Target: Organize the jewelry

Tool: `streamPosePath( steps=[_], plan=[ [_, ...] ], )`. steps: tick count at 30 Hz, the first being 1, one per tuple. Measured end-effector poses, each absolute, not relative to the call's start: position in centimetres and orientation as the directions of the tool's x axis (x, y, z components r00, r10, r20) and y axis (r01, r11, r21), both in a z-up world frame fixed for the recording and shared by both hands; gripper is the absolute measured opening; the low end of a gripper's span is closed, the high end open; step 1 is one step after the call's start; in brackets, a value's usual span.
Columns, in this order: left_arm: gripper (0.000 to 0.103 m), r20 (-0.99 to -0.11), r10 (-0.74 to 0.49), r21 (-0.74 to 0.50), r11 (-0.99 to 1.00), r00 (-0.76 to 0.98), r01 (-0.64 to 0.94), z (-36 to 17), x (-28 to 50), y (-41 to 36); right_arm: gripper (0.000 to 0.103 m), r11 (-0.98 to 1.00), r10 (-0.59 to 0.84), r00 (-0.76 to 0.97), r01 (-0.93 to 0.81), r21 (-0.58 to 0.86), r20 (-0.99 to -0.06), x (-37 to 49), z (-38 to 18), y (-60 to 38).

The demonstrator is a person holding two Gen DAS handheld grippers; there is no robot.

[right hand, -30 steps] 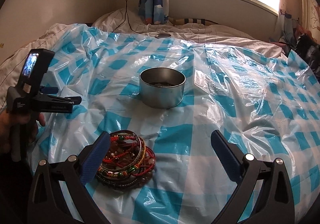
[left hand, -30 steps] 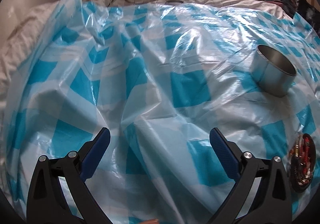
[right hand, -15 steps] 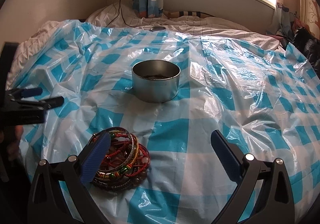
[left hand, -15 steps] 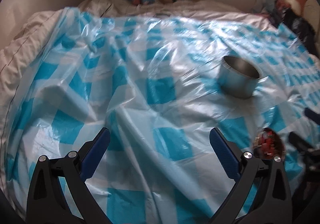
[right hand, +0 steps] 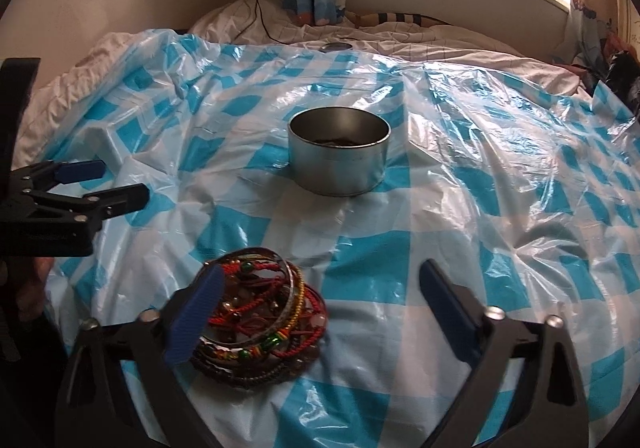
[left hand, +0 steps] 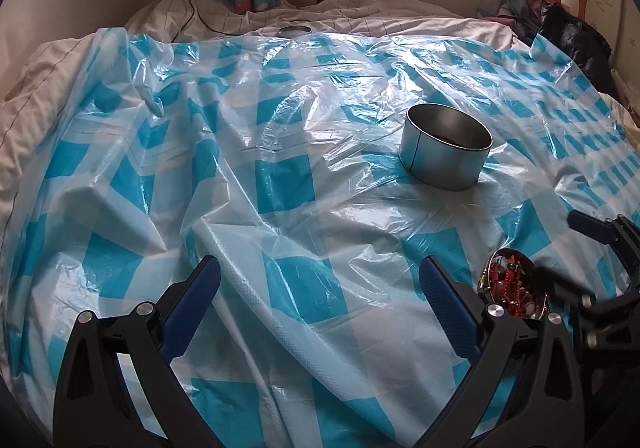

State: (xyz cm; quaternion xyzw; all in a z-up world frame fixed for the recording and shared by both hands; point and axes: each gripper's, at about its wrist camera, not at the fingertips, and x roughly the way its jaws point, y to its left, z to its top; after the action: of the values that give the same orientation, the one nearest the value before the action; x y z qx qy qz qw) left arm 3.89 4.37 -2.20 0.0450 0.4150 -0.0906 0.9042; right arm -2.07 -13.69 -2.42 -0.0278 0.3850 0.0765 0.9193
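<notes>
Right claw [right hand: 320, 308], wide, hovers over the bracelet pile [right hand: 260, 320], apparently about to grab one for the far tin [right hand: 339, 150]; left claw [left hand: 320, 300] wide, idle.

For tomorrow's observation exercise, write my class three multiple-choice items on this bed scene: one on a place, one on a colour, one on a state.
1. Where does the pile of bracelets lie?
A. inside the tin
B. on the checked plastic sheet, nearer the camera than the tin
C. on the windowsill

2. What colour are the gripper pads?
A. blue
B. red
C. yellow

3. How does the right gripper stand?
A. shut on a bracelet
B. shut on nothing
C. open

Answers:
1 B: the bracelets rest on the sheet, in front of the round metal tin.
2 A: both pads show blue against black arms.
3 C: its fingers are spread wide, one over the pile's left edge, gripping nothing.
</notes>
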Motion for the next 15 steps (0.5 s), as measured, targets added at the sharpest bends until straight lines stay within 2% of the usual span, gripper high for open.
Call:
streamPosePath(
  steps=[2, 6, 8, 14, 15],
  plan=[
    [0.095, -0.764, -0.122, 0.011, 0.979, 0.634, 0.202, -2.3, 4.1, 4.3, 0.054, 0.985, 0.134, 0.675, -0.168, 0.026, -0.725, -1.8, -2.7, -13.7],
    [0.095, -0.770, -0.122, 0.013, 0.978, 0.626, 0.207, -2.5, 4.2, 4.1, 0.040, 0.983, 0.132, 0.660, -0.181, 0.013, -0.740, -1.8, -3.1, -13.3],
    [0.095, -0.773, -0.122, 0.015, 0.978, 0.623, 0.210, -2.6, 4.3, 3.9, 0.025, 0.982, 0.131, 0.649, -0.187, 0.010, -0.750, -1.7, -3.4, -13.2],
    [0.095, -0.781, -0.125, 0.019, 0.974, 0.611, 0.224, -2.9, 4.3, 3.5, 0.004, 0.977, 0.175, 0.636, -0.208, 0.051, -0.752, -1.8, -3.6, -13.4],
    [0.095, -0.783, -0.124, 0.021, 0.974, 0.610, 0.224, -3.0, 4.3, 3.4, 0.004, 0.976, 0.189, 0.636, -0.207, 0.070, -0.748, -1.8, -3.6, -13.6]
  ],
)
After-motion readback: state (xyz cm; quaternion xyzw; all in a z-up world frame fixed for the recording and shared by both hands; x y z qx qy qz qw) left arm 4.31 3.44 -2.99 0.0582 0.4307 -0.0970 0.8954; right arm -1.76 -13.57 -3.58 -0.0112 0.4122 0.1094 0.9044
